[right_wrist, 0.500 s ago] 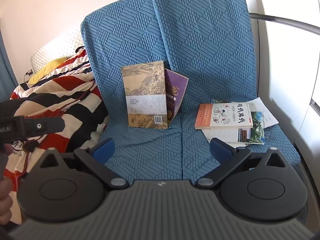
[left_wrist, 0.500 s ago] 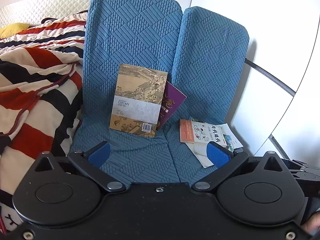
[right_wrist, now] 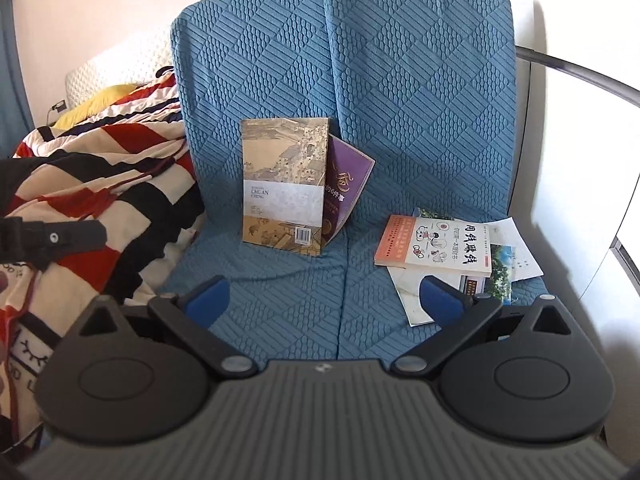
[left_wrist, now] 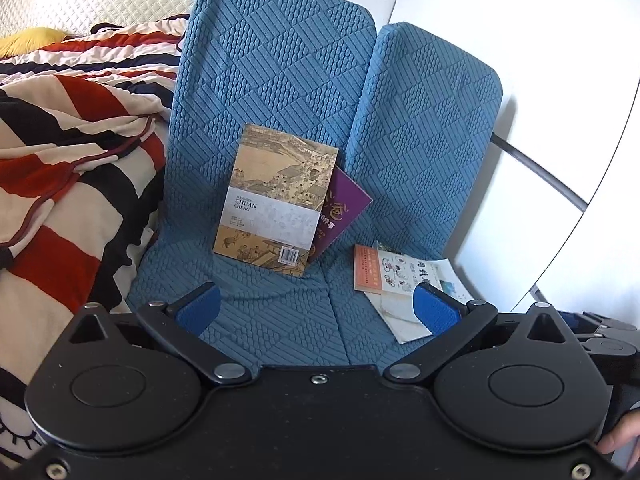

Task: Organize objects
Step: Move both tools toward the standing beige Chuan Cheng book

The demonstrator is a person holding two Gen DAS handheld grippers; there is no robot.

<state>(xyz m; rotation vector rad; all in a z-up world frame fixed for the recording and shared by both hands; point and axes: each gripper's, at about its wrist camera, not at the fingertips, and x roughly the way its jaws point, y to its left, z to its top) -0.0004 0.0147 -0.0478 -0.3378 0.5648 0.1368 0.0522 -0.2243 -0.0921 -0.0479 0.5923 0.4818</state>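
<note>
A tan book (left_wrist: 276,200) (right_wrist: 284,182) with an old painting on its cover leans upright against the backrest of the blue seat (left_wrist: 280,80) (right_wrist: 256,60). A purple book (left_wrist: 344,208) (right_wrist: 346,184) leans behind it, sticking out to the right. On the right seat cushion an orange-and-white book (left_wrist: 384,270) (right_wrist: 436,244) lies flat on loose papers and booklets (right_wrist: 500,268). My left gripper (left_wrist: 318,310) and my right gripper (right_wrist: 326,300) hover over the front of the cushions, both open and holding nothing.
A striped red, black and cream blanket (left_wrist: 68,168) (right_wrist: 100,184) is heaped to the left of the seats, with a yellow pillow (right_wrist: 96,106) behind it. A white wall and a dark curved rail (right_wrist: 580,68) bound the right side. The other gripper's black body (right_wrist: 48,236) shows at the left edge.
Both views have shifted only slightly; the books and papers lie as before and both grippers stay open.
</note>
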